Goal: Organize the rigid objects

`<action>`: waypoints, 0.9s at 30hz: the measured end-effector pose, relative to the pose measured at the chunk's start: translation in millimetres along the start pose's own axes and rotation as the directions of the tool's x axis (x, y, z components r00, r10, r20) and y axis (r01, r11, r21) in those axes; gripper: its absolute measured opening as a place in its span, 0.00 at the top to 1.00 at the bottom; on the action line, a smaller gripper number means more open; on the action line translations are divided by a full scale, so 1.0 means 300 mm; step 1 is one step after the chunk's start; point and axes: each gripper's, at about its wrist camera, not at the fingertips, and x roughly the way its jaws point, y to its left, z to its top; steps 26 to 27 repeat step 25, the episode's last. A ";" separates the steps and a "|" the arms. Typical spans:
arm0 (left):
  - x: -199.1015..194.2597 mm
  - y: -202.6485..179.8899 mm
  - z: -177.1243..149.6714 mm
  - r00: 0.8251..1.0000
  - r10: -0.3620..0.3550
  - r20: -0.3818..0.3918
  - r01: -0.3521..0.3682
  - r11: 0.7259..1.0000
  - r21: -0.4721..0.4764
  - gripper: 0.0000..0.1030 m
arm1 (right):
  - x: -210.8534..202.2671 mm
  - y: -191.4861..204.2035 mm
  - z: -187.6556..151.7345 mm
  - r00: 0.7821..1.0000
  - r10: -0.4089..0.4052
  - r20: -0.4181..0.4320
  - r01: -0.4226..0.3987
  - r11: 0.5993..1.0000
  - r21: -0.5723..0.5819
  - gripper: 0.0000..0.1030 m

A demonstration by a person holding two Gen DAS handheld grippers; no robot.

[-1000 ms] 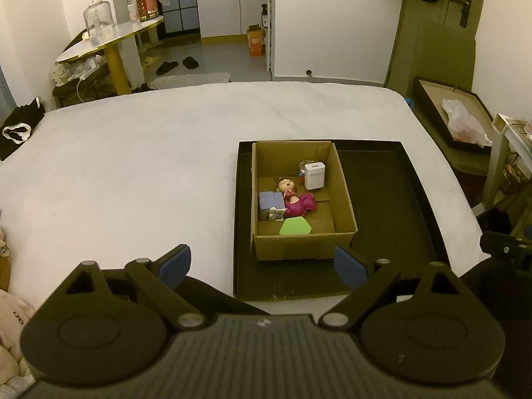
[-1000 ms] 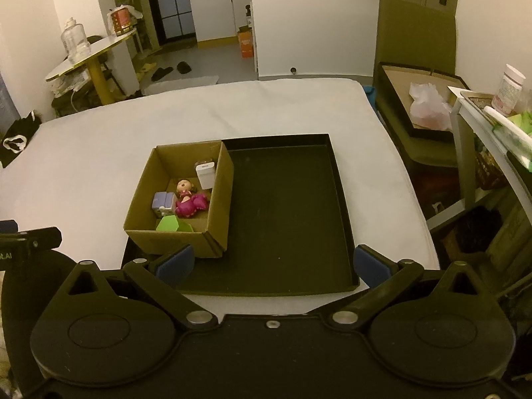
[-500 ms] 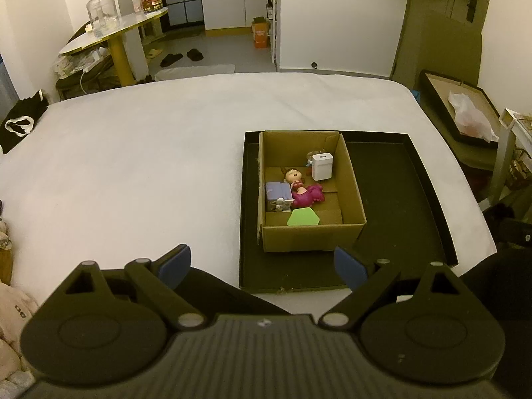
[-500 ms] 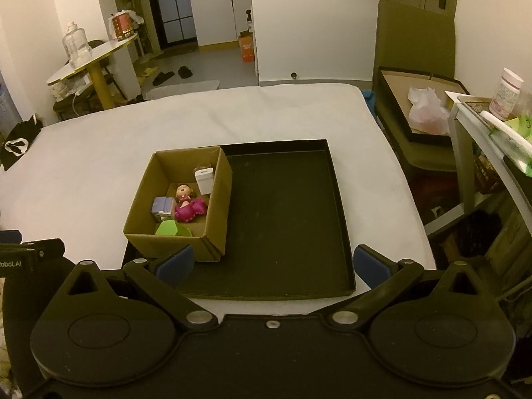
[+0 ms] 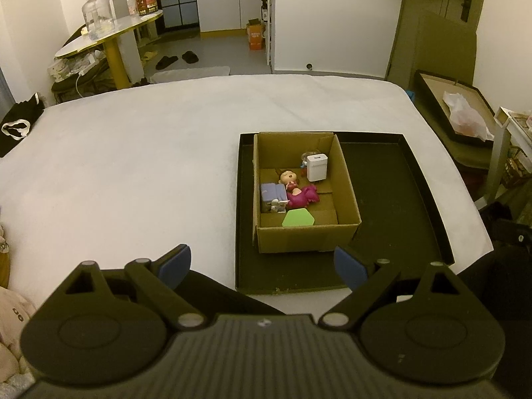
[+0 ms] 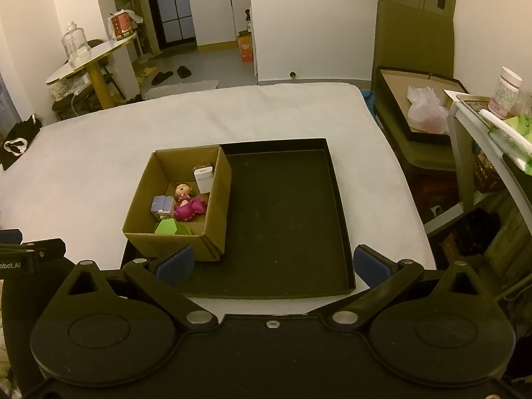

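A brown cardboard box (image 5: 306,237) (image 6: 212,206) stands in the left part of a black tray (image 5: 399,199) (image 6: 286,206) on a white bed. Inside the box lie a white cube-shaped charger (image 5: 317,167) (image 6: 203,178), a small doll in a magenta dress (image 5: 299,191) (image 6: 188,201), a lilac block toy (image 5: 273,194) (image 6: 162,206) and a green hexagon piece (image 5: 298,217) (image 6: 171,227). My left gripper (image 5: 262,267) is open, near the tray's front edge, with nothing between its blue pads. My right gripper (image 6: 274,264) is open too, over the tray's near edge, empty.
The white bed (image 5: 133,166) spreads wide to the left of the tray. A side table (image 6: 492,123) with a bottle stands at the right; an open flat box with a plastic bag (image 5: 462,116) lies beyond the bed's right side. A round yellow-legged table (image 5: 109,40) stands far left.
Both views have tilted a little: the box and tray sit slightly lower and nearer the centre. The objects in the box have not moved, and both grippers keep the same wide opening.
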 end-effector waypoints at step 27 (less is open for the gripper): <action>-0.007 -0.022 0.021 0.998 -0.044 0.038 0.043 0.999 0.030 0.10 | 0.009 0.008 -0.009 1.000 -0.020 -0.010 0.020 1.000 -0.003 0.00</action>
